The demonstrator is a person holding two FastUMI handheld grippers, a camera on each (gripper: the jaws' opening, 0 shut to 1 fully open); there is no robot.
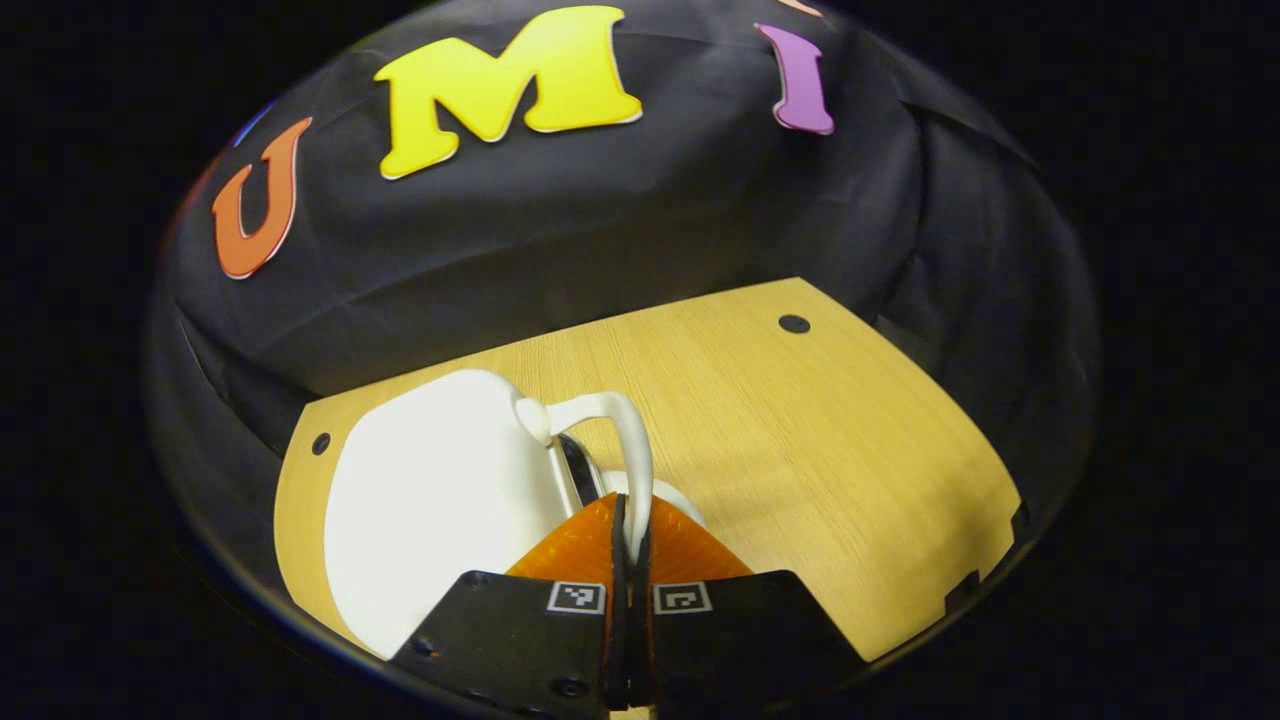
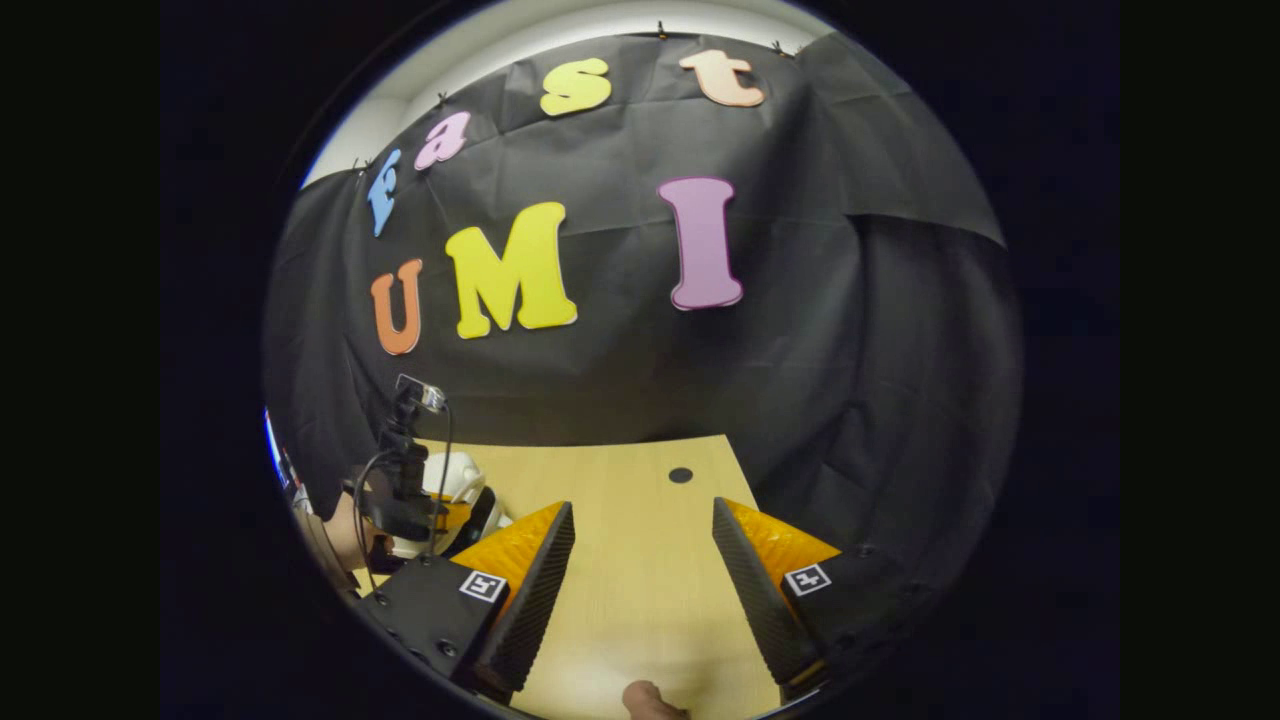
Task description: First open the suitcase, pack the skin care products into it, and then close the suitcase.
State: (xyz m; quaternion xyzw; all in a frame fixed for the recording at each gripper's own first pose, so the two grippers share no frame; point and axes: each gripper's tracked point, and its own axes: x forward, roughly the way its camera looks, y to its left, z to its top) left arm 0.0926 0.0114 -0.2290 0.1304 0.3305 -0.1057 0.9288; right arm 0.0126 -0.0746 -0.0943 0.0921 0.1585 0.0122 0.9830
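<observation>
In the left gripper view, a smooth white hard-shell suitcase point(image 1: 430, 500) with rounded corners is seen lying flat at the near left of the pale wooden tabletop point(image 1: 800, 450), close to the table's left edge. Its curved white handle point(image 1: 625, 440) arches up from the shell, and the left gripper point(image 1: 630, 540) is clenched on it, both fingers pressed against the loop. In the right gripper view, what appears to be the same white case point(image 2: 450, 480) is glimpsed at far left, partly hidden behind the other tool. The right gripper point(image 2: 640, 560) is held released, fingers wide apart above bare wood.
</observation>
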